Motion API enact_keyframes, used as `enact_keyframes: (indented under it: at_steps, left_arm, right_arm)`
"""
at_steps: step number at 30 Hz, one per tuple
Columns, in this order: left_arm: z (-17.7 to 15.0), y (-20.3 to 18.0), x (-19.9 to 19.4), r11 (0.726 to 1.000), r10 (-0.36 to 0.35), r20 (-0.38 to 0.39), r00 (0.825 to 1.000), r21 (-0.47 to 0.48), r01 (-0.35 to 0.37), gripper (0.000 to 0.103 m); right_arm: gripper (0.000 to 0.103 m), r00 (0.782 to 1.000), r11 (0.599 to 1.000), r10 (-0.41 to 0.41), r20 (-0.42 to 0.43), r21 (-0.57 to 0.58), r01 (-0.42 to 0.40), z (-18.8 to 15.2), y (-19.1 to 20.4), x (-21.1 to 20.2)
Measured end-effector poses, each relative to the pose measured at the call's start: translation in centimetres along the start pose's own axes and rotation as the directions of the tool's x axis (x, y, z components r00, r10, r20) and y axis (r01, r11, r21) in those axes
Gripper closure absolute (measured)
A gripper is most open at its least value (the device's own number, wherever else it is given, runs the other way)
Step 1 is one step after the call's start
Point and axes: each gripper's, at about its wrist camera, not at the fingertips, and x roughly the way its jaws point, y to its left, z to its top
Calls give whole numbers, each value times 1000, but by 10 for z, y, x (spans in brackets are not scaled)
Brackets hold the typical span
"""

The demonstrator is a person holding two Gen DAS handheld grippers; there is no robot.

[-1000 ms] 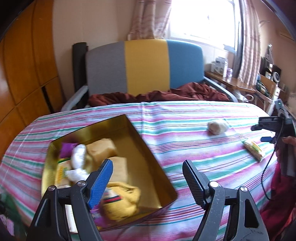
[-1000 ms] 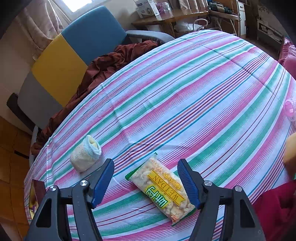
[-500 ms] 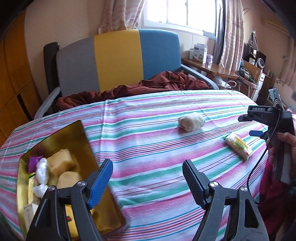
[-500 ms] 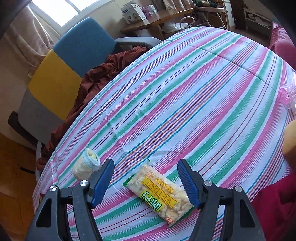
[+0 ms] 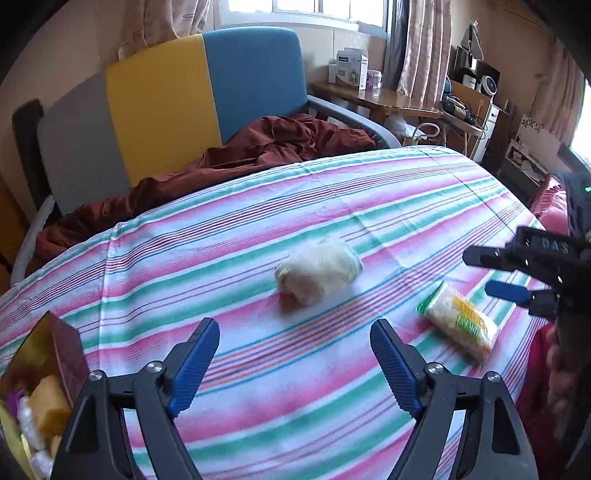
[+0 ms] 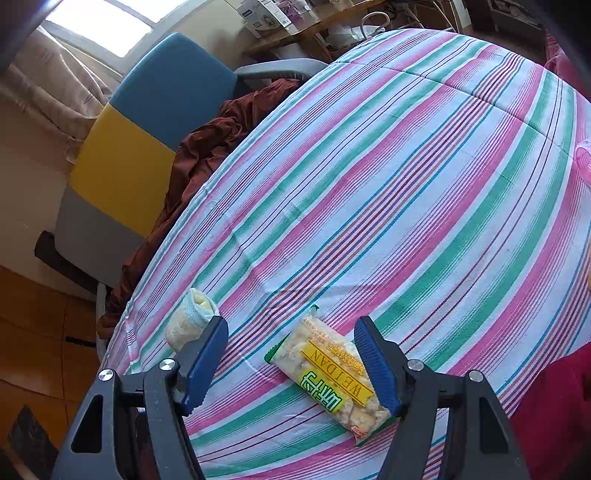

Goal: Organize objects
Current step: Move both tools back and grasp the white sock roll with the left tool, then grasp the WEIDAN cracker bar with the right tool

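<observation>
Pink-green-white striped tablecloth [image 5: 229, 258] fronts a grey-yellow-blue chair [image 5: 166, 99]; left gripper [image 5: 291, 365], empty and just opening wider, swung off the gold tin [image 5: 55, 339], right gripper [image 6: 291, 363] gaping, unchanged, around the snack packet [image 6: 328, 373].

Open striped cloth [image 5: 295, 387] around sock roll [image 5: 317, 273]

- A lived-in home room: a grey, yellow and blue upholstered armchair [image 5: 166, 107] stood by a curtained window [image 5: 325, 7].
- A striped pink, green and white cloth [image 5: 332, 206] covered the table; a cluttered wooden desk [image 5: 388, 98] lined the wall.

The left tongs [image 5: 291, 360] swung away from the gold box [image 5: 55, 354] toward the rolled sock [image 5: 317, 271], jaws widening, nothing between them.
</observation>
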Motion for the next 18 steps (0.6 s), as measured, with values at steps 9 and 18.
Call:
enact_keyframes:
  at_steps: [9, 18]
  left_arm:
    - [46, -21, 67, 1000, 28, -19, 999, 2, -28, 0]
    - [29, 2, 116, 982, -30, -108, 994, -190, 9, 30]
  right_arm:
    - [31, 998, 998, 51, -39, 29, -50, 1, -4, 6]
    - [31, 998, 998, 54, -45, 44, -52, 2, -7, 7]
